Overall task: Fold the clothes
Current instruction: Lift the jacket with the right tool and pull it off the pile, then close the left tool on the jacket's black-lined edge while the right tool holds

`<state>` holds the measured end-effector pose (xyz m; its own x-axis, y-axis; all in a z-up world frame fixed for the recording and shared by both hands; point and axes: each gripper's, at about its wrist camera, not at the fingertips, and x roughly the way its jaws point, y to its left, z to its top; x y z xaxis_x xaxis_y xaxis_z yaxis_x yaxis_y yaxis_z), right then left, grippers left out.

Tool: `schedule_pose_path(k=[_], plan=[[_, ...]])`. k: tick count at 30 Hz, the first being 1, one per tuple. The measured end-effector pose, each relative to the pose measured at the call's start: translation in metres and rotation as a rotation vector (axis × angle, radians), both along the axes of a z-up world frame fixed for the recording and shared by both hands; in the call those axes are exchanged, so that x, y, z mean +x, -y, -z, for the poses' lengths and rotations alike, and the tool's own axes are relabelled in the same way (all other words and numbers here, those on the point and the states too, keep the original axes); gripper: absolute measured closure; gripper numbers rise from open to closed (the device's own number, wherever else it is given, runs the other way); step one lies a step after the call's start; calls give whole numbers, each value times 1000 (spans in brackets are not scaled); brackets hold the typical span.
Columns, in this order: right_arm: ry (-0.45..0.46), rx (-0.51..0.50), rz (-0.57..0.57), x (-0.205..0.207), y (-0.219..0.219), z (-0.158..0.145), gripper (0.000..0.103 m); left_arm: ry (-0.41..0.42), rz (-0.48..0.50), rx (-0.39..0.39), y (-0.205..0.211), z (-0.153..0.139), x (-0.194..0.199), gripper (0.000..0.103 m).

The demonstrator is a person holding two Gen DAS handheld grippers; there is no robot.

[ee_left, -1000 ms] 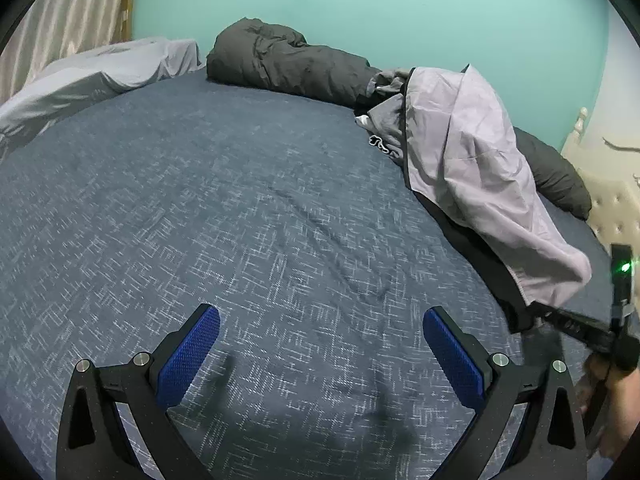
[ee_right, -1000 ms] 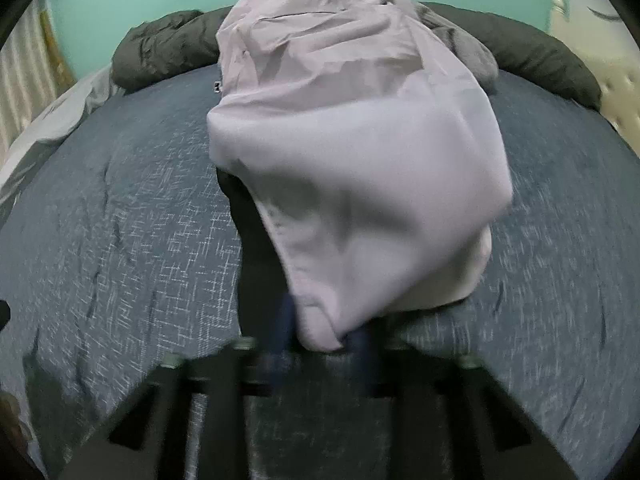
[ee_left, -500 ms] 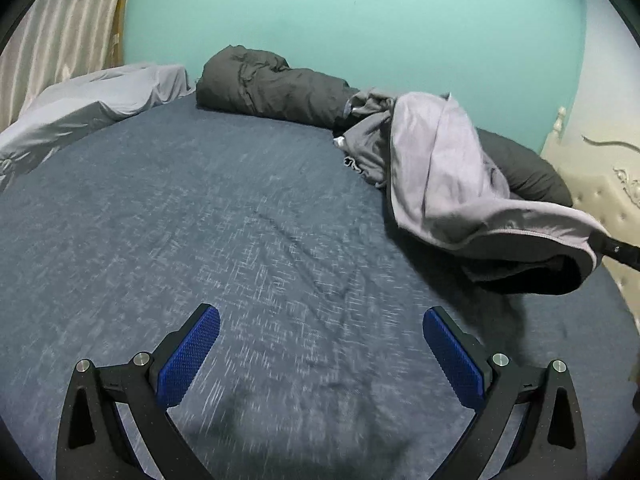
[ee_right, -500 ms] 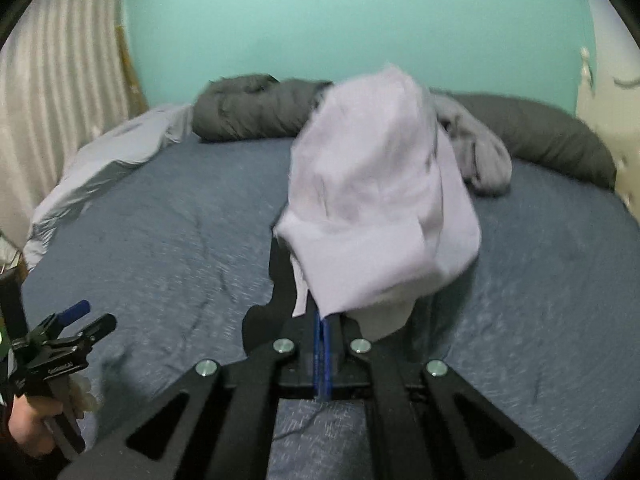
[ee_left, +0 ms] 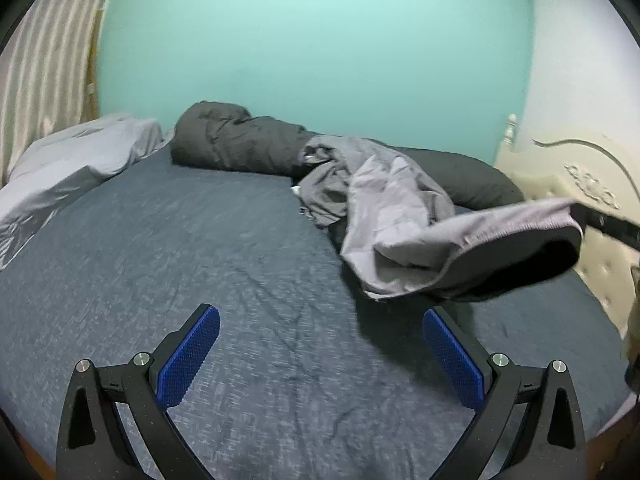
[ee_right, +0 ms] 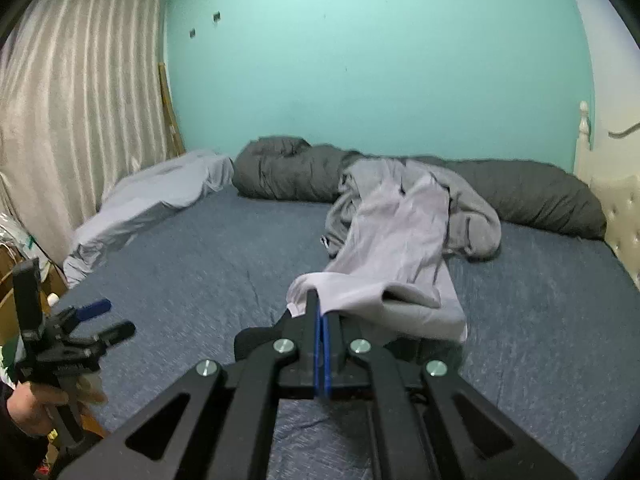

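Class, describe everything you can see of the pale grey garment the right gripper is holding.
The garment is soft, pale grey cloth, seemingly knit, with a dark inside showing at its ribbed hem in the left wrist view. It is crumpled and unfolded. One edge is pinched in the shut jaws of the right gripper and lifted clear of the bed; the rest trails back onto a heap of darker grey clothes beside the dark duvet. The left gripper is open and apart from it.

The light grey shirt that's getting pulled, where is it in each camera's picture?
Left wrist view: the light grey shirt is right of centre, stretched toward the right edge, lifted off the bed.
Right wrist view: the shirt is in the middle, its near edge pinched in the right gripper.
Shared landmark: the dark grey blanket roll along the green wall.
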<state>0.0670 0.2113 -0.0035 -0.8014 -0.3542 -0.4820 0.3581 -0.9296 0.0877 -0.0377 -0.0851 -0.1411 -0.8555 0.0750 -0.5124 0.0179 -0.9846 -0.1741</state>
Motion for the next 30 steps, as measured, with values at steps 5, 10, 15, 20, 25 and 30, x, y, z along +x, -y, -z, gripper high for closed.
schedule_pose_path(k=[5,10,15,20,25,30], plan=[[-53,-10,-28,24,-1,-36,102,-21,44,-1,-11,-18,11,0],[-101,-11,-58,47,-3,-72,102,-44,74,-18,-21,-36,18,0],[-116,-18,-90,62,-4,-94,102,-44,109,-29,-31,-39,18,0],[-83,-25,-91,61,-8,-82,102,-50,166,-34,-43,-28,18,0],[-33,-70,-74,53,-17,-59,102,1,171,-46,-53,-6,3,0],[-14,-80,-85,49,-17,-52,102,54,182,-40,-60,16,-16,0]])
